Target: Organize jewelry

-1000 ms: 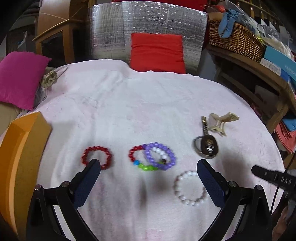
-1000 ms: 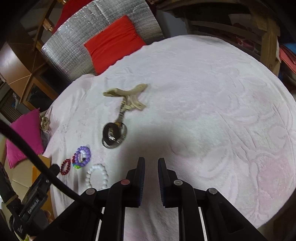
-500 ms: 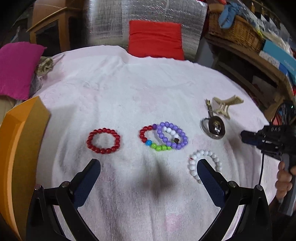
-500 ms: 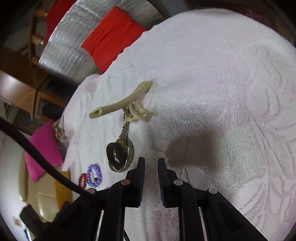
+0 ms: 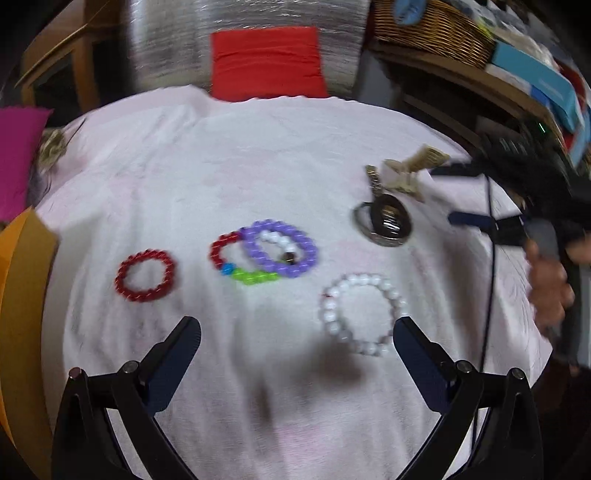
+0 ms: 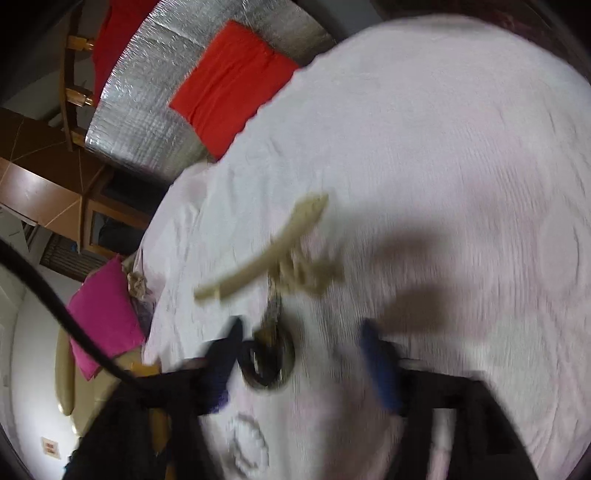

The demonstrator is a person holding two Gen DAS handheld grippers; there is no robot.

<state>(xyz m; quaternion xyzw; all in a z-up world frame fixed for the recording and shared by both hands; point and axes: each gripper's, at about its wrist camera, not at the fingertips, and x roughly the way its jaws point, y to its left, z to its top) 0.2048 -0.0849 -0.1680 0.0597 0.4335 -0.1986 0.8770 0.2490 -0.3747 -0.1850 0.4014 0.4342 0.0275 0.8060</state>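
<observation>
On the pale pink cloth (image 5: 258,158) lie a red bead bracelet (image 5: 120,277), a purple one (image 5: 255,251) overlapping a red, blue and green one (image 5: 251,276), and a white one (image 5: 328,310). My left gripper (image 5: 295,332) hangs open above the cloth, and the white bracelet is just inside its right finger. A dark watch (image 5: 384,221) and a beige hair claw (image 5: 410,170) lie to the right. My right gripper (image 6: 301,332) is opening. The watch (image 6: 266,365) sits low between its fingers, untouched, and the claw (image 6: 280,254) is just beyond. The view is blurred.
An orange box (image 5: 22,295) stands at the left edge of the cloth, with a pink cushion (image 5: 18,155) behind it. A red cushion (image 5: 266,62) leans on silver foil at the back. A wicker basket (image 5: 424,26) sits on a shelf at the right. A hand (image 5: 550,288) holds the right gripper.
My right gripper went from shut to open and moved closer to the watch and the claw. My left gripper sank toward the cloth, so the bracelets look larger.
</observation>
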